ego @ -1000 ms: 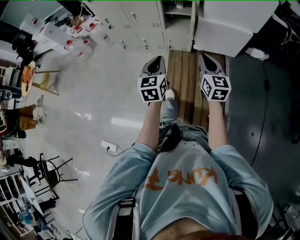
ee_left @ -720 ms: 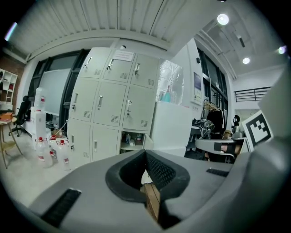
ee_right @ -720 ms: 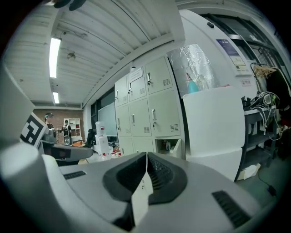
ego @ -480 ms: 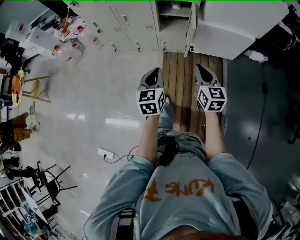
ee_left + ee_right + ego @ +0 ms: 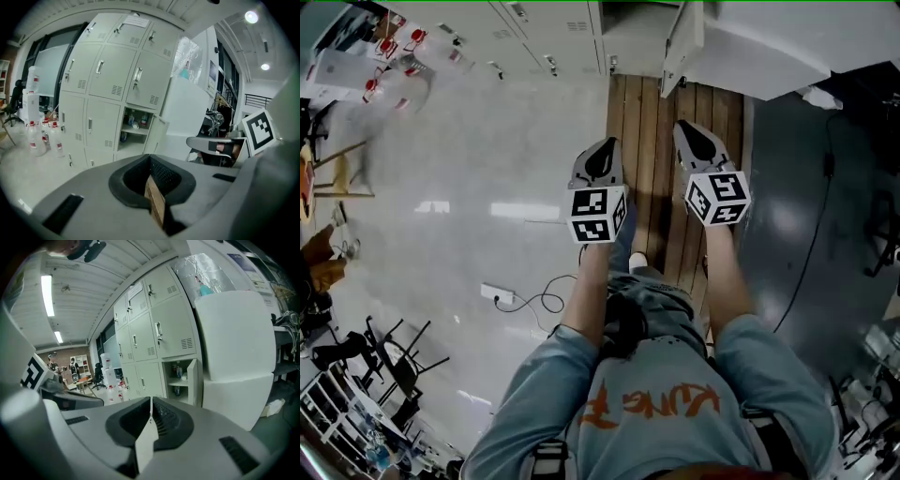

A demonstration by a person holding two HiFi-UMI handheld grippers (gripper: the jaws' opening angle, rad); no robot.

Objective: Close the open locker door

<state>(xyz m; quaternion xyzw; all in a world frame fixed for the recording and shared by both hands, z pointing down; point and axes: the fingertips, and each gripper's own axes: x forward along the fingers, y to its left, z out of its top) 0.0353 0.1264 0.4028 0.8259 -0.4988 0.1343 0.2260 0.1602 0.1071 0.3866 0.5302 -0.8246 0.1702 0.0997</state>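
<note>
Saw locker door point(image 5: 680, 45) ajar at top centre, beyond wood strip point(image 5: 649, 112). Held left gripper point(image 5: 602, 150) and right gripper point(image 5: 692, 136) side by side, arms stretched forward, well short of door. Had both jaws clenched, nothing between.

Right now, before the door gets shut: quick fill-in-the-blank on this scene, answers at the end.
The left gripper and the right gripper both have their jaws ___.
In the right gripper view, the open locker door stands at the ___ edge of its compartment.
A ___ carrying bottles divides that compartment.
The person stands on ___ planks.
Missing words: shut; right; shelf; wooden.
</note>
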